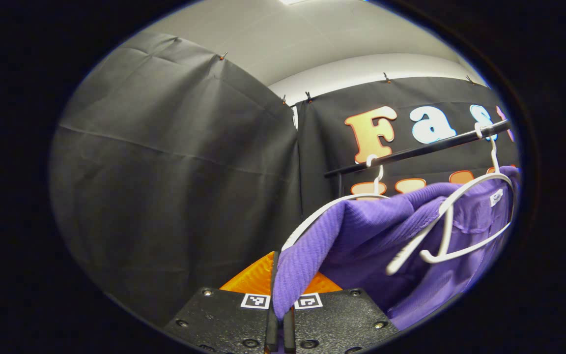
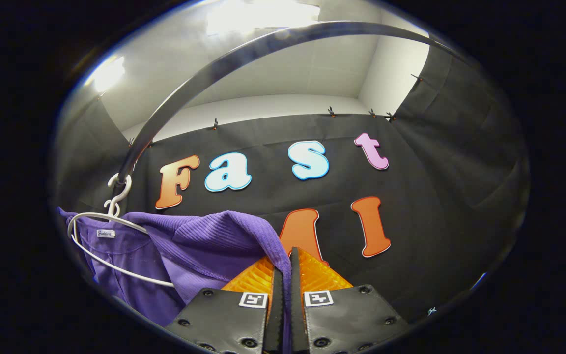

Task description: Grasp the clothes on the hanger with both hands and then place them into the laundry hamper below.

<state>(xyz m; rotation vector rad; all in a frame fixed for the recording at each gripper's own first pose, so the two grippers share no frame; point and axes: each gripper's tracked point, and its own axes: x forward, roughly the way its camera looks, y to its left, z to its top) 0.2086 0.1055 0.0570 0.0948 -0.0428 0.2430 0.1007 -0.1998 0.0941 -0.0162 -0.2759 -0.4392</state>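
Purple garment (image 1: 361,236) draped on white hangers (image 1: 447,231) under black rail (image 1: 415,150), at 4 o'clock in left gripper view. Left gripper (image 1: 279,314) pinches one fabric edge; right gripper (image 2: 283,295) pinches another — thin fold, likely secure.

Risk: cloth snags hanger, drags it off rail.

Count: one garment, two hangers, two grippers.

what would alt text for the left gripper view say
The left hand-held gripper is shut on a fold of ribbed purple cloth garment, which still hangs on a white plastic hanger. The hanger hooks over a dark metal rail in front of a black cloth wall.
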